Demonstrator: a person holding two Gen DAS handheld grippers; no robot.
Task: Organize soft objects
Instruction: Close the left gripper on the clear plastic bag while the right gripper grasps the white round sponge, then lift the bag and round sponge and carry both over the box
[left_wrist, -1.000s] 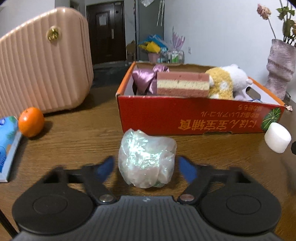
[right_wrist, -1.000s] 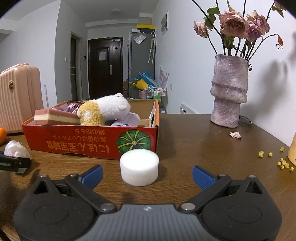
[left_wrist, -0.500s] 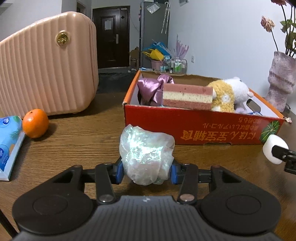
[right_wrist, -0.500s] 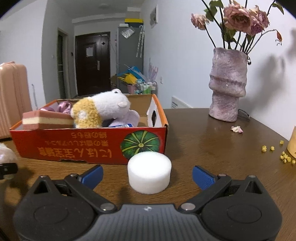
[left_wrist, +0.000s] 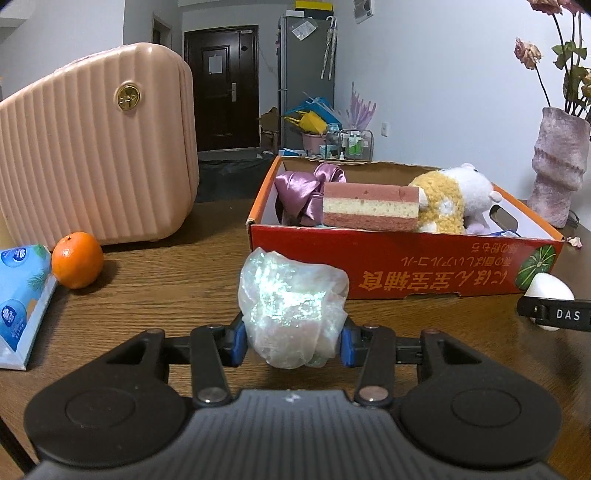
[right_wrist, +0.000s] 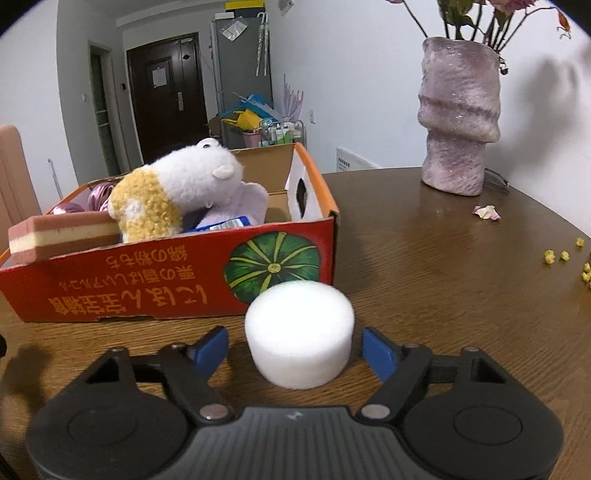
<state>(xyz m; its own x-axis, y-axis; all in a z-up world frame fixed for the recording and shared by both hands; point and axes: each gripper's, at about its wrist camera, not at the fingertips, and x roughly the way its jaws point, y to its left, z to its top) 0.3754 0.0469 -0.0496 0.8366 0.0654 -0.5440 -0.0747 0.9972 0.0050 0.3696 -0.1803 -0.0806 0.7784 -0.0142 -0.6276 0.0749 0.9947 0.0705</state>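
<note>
My left gripper (left_wrist: 291, 341) is shut on a crumpled iridescent plastic bag (left_wrist: 291, 306), held in front of the red cardboard box (left_wrist: 406, 273). The box holds a pink-and-cream sponge (left_wrist: 369, 206), purple satin cloth (left_wrist: 306, 188) and a yellow-and-white plush toy (left_wrist: 450, 199). My right gripper (right_wrist: 297, 350) is open around a white foam cylinder (right_wrist: 299, 336) that stands on the table just before the box (right_wrist: 147, 284); small gaps show between its blue pads and the foam. The foam and a right finger also show in the left wrist view (left_wrist: 550, 299).
A pink ribbed suitcase (left_wrist: 96, 147) stands at the left, with an orange (left_wrist: 77, 265) and a blue tissue pack (left_wrist: 20, 295) in front of it. A purple vase (right_wrist: 458, 129) with flowers stands at the right back. Petals and yellow crumbs (right_wrist: 565, 258) lie on the wooden table.
My left gripper closed on the plastic bag and lifted it slightly. My right gripper moved forward around the foam cylinder and its fingers narrowed toward it.
</note>
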